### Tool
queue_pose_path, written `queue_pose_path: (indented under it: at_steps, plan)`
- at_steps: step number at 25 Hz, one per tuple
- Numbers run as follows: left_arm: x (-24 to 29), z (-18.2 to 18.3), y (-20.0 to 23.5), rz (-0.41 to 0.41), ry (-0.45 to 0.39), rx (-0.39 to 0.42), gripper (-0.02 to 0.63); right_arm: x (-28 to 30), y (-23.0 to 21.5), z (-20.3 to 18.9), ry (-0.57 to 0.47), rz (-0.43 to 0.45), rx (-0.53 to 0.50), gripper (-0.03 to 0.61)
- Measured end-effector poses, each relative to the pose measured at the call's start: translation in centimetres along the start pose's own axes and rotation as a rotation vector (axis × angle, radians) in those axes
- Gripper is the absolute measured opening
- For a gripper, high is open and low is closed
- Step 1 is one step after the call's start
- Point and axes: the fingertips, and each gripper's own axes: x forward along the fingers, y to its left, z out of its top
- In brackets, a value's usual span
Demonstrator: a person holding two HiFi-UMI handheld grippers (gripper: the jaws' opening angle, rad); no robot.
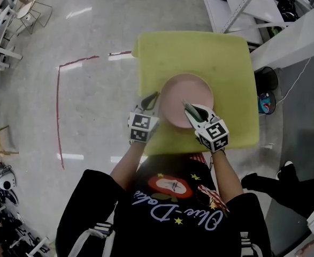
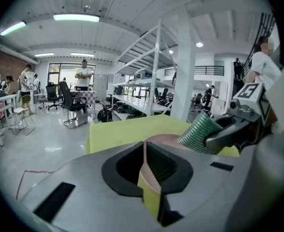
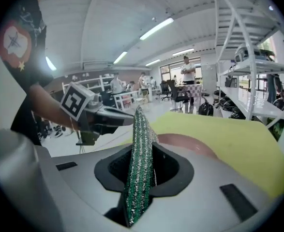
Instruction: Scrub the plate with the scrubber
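Left tongs point(image 1: 150, 99) narrow, pinching pink plate point(image 1: 174, 96) rim; right tongs point(image 1: 192, 110) clamping green scrubber point(image 3: 139, 163)

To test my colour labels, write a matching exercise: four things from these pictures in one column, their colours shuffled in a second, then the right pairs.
Things
1. plate
2. scrubber
3. table cover
4. tape line on the floor

Colours
A. green
B. red
C. pink
D. yellow

Pairs: 1-C, 2-A, 3-D, 4-B
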Motion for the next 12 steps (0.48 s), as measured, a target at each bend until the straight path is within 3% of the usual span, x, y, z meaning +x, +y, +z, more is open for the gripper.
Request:
queue_pose_path:
  at_steps: [3,12]
  plan:
    - [-1.3,1.8,-0.7,-0.025,-0.041,0.035,0.007,-1.0,-0.4,2.5,-0.102,-0.048,0.022,0.063]
    - [-4.8,6.1,-2.9,-0.039,-0.098,0.042,0.003,-6.0,-0.8,8.3,-0.296,-0.116,0.035,0.063]
